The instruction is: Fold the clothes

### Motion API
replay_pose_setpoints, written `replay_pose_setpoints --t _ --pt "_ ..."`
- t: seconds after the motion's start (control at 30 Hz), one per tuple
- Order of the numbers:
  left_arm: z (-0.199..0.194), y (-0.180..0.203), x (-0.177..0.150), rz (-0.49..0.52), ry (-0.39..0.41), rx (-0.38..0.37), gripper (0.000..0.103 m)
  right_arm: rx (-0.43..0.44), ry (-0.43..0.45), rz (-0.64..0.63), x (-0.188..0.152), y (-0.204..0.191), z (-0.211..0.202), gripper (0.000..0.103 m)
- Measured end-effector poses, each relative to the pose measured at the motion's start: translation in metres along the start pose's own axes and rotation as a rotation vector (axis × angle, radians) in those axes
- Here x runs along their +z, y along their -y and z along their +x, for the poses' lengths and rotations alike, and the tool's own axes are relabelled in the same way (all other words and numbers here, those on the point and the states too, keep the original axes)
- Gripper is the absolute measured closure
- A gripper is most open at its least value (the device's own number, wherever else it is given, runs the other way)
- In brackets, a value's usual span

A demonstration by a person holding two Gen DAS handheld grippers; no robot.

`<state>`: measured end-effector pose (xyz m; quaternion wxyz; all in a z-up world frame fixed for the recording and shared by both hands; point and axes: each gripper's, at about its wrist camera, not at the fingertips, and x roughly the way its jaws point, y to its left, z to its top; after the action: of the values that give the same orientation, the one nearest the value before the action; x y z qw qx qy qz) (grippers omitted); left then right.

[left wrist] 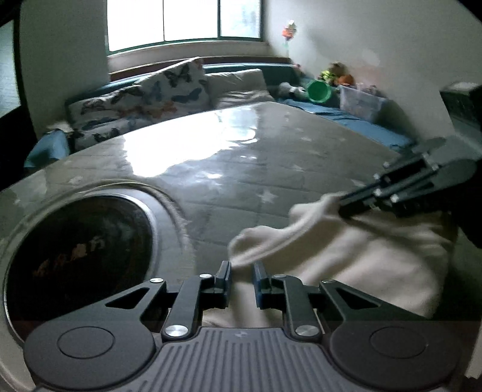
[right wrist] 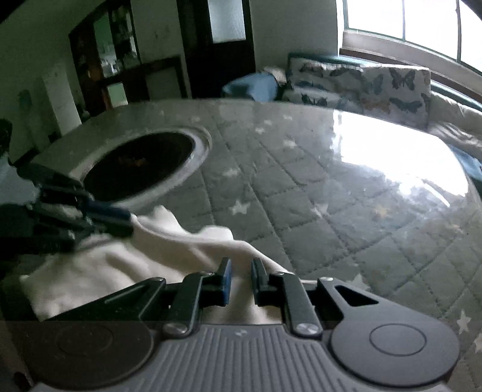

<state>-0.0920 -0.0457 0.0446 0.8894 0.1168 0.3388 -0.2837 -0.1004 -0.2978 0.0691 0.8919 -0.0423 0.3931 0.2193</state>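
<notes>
Cream garment [left wrist: 346, 256] bunched near table edge [right wrist: 406, 229]; quilted surface beyond open.

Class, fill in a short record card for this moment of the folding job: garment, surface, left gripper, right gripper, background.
garment: cream cloth, bunched, partly lifted
surface: grey quilted star-print cover under glossy film, with a dark round inset
left gripper: nearly closed, pinching the cloth's edge
right gripper: nearly closed, pinching another edge
background: butterfly cushions, window, green bucket
</notes>
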Motion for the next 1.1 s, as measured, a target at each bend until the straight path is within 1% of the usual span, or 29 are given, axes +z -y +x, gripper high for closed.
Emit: replay_pose_setpoints --t 0.07,0.13,0.2,0.27,0.33,0.4,0.5,0.57,0.67,0.73,0.87,0.93,1.0,1.1 --pt "-0.002 -0.005 0.001 -0.020 0.000 0.000 0.086 -0.008 0.005 -0.006 0.001 -0.002 -0.001 0.091" --pt "-0.008 -0.002 0.003 -0.013 0.018 -0.003 0.086 -0.006 0.036 -0.027 0.005 -0.009 -0.007 0.090" --pt "-0.013 0.006 0.006 0.000 0.038 -0.024 0.086 0.031 0.051 -0.030 0.009 -0.016 -0.009 0.090" --pt "-0.013 0.017 0.010 0.019 0.051 -0.055 0.085 0.050 0.034 -0.052 0.011 -0.024 -0.002 0.090" --pt "-0.007 0.025 0.013 0.045 0.047 -0.059 0.084 0.047 0.008 -0.063 0.010 -0.030 0.012 0.090" --pt "0.005 0.028 0.013 0.043 0.024 -0.049 0.084 0.042 0.007 -0.052 0.010 -0.030 0.020 0.090" --pt "0.014 0.025 0.012 0.028 0.014 -0.040 0.083 0.044 0.023 -0.021 0.013 -0.027 0.014 0.090" --pt "0.012 0.025 0.012 0.030 0.017 -0.040 0.083 0.049 0.031 -0.026 0.011 -0.028 0.006 0.090" --pt "0.004 0.027 0.012 0.033 0.026 -0.030 0.082 0.062 0.024 -0.048 0.005 -0.033 -0.005 0.090" --pt "-0.009 0.033 0.011 0.026 0.044 -0.031 0.082 0.062 0.023 -0.057 -0.001 -0.036 -0.011 0.090" --pt "-0.034 0.051 0.002 0.062 0.064 -0.054 0.082 0.067 0.059 -0.035 -0.018 -0.041 -0.029 0.090" --pt "-0.040 0.059 -0.008 0.084 0.054 -0.054 0.082 0.058 0.069 -0.028 -0.028 -0.043 -0.035 0.090" --pt "-0.041 0.061 -0.018 0.094 0.034 -0.036 0.082 0.049 0.072 -0.026 -0.040 -0.043 -0.040 0.090" --pt "-0.039 0.056 -0.033 0.076 0.001 -0.030 0.082 0.038 0.082 -0.006 -0.054 -0.039 -0.047 0.090"
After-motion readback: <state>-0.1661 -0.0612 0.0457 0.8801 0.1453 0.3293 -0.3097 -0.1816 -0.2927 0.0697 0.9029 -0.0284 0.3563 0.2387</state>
